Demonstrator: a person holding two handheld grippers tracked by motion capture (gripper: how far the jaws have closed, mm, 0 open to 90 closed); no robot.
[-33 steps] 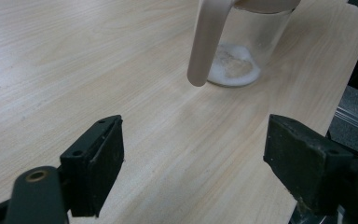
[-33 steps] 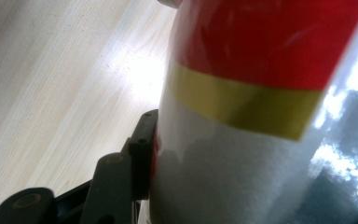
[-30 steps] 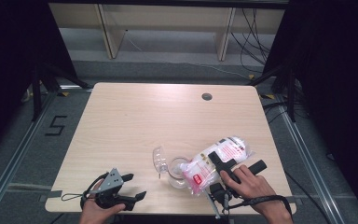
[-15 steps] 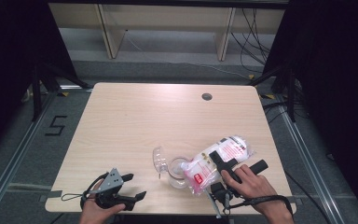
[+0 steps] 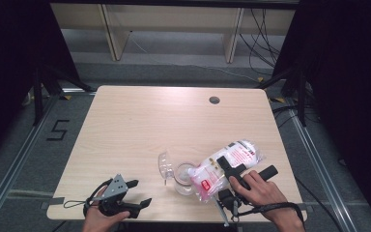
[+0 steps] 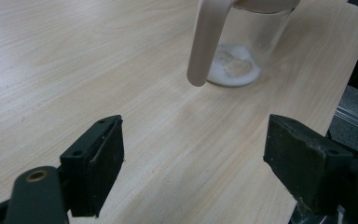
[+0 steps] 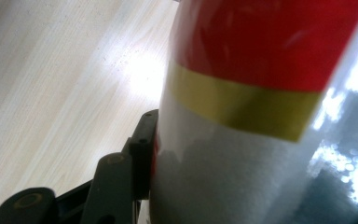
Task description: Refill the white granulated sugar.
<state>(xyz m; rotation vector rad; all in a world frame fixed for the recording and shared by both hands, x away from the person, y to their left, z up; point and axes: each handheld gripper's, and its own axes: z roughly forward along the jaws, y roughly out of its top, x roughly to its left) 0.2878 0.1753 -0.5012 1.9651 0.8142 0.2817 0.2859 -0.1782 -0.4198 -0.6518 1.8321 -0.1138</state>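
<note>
Pale wood-grain table [image 5: 140, 125] stands on a grey floor, with dark curtains at both sides and a light shelf unit at the far end. At the near left edge, the left gripper [image 5: 137, 195] rests in a hand [image 5: 99, 218] just above the tabletop, its jaws spread wide with nothing between them; in the left gripper view they frame bare wood. Right of it, near the middle of the near edge, stands a clear glass jar [image 5: 184, 177] with a little white powder at its bottom, and its open lid [image 5: 164, 165] leans at its left. Over the jar tilts a plastic bag [image 5: 224, 164] of white grains with red print, clamped in the right gripper [image 5: 241, 175], mouth end down toward the jar.
</note>
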